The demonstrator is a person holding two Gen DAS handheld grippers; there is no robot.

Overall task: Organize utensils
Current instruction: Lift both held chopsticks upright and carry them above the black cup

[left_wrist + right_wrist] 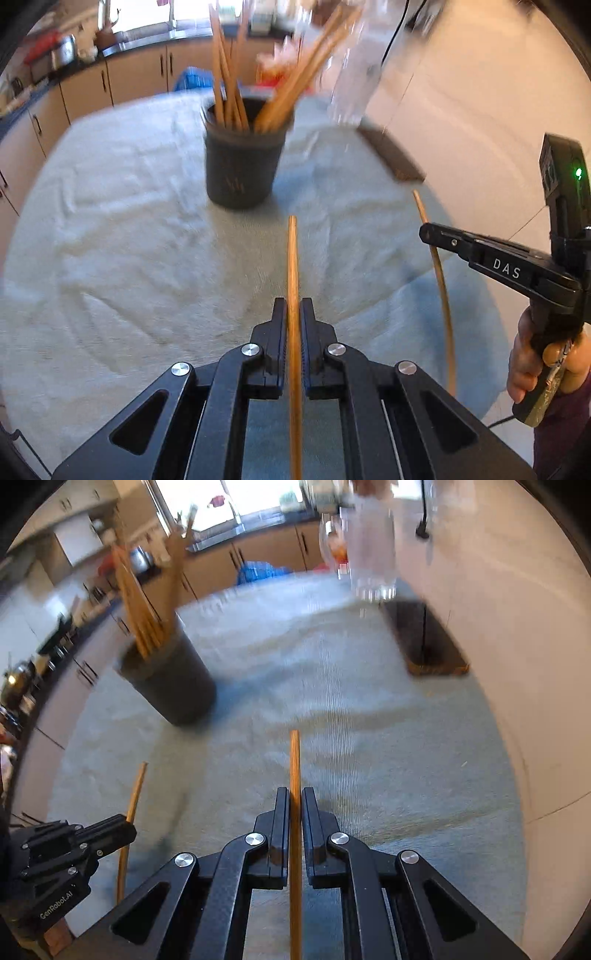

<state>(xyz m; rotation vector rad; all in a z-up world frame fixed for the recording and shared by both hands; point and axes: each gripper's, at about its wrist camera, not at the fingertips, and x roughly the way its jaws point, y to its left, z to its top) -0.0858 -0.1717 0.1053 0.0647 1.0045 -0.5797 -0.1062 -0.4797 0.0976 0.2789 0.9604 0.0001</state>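
— Counting first: how many loose chopsticks are out of the holder?

— Two. The left gripper [293, 314] is pinched tight on one chopstick [292, 258], which runs straight out between its fingers above the pale towel [129, 258]. The right gripper [294, 805] is clamped on the second chopstick [294, 760] the same way.

— And the rest?

— One dark round holder [242, 162] stands upright on the towel, ahead of the left gripper and ahead-left of the right one. It carries a bundle of chopsticks [231, 92] in two leaning groups; blur stops me counting them, several at least.

— Anything else on the table?

— One clear glass [373, 554] at the far right, smeared by motion, and one dark flat board [432, 642] against the wall [517, 627].

— What is cut off?

— Both held sticks vanish under the gripper bodies at the bottom edge, so their near ends are unseen. In the left view only one hand [532, 354] shows, wrapped round the right gripper's handle and cropped by the frame. Kitchen cabinets [136, 74] behind are too blurred for detail.
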